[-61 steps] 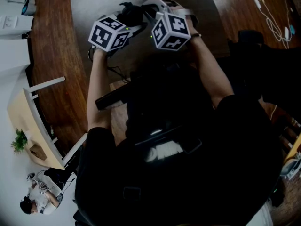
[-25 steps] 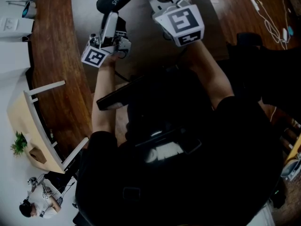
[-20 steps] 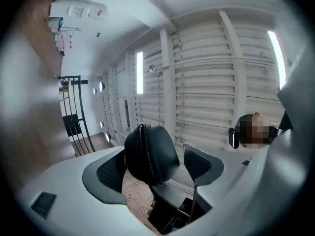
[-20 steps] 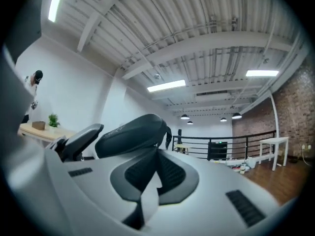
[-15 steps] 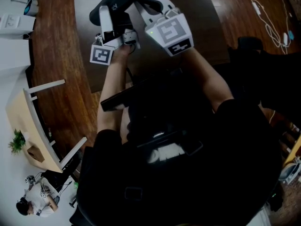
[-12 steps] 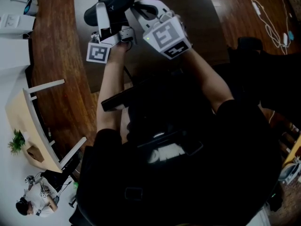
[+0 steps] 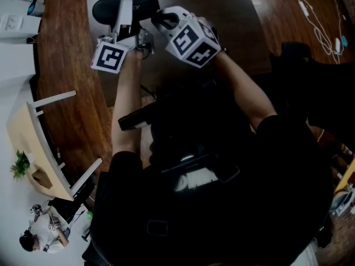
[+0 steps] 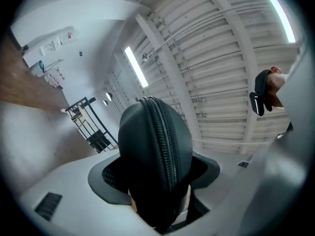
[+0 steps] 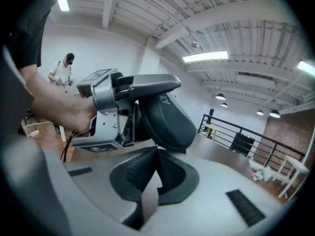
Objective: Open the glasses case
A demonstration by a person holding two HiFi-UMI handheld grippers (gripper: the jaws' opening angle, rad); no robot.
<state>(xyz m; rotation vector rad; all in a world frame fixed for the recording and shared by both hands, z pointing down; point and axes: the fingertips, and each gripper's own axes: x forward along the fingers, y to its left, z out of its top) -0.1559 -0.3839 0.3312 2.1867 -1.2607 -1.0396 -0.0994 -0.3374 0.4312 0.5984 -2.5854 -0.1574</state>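
A black zipped glasses case (image 7: 125, 7) hangs in the air over the grey table top, lying crosswise in the head view. My left gripper (image 7: 126, 16) is shut on it from below; its jaws have just been closing with the case between them. In the left gripper view the case (image 8: 155, 156) fills the gap, its zip line facing the camera. My right gripper (image 7: 157, 20) is shut, its tips right at the case's near end. In the right gripper view the closed pads (image 9: 156, 154) meet just under the case (image 9: 167, 114); whether they pinch the zip pull is hidden.
A wooden table edge (image 7: 66, 65) borders the grey top (image 7: 222, 4). A white cable (image 7: 316, 15) lies at the far right. A pale side table with a small plant (image 7: 33, 148) stands at the left. A person (image 9: 63, 70) stands far off.
The left gripper has swung the case from slanted to crosswise and shifted left. The right gripper has come down and leftward until its tips reach the case.
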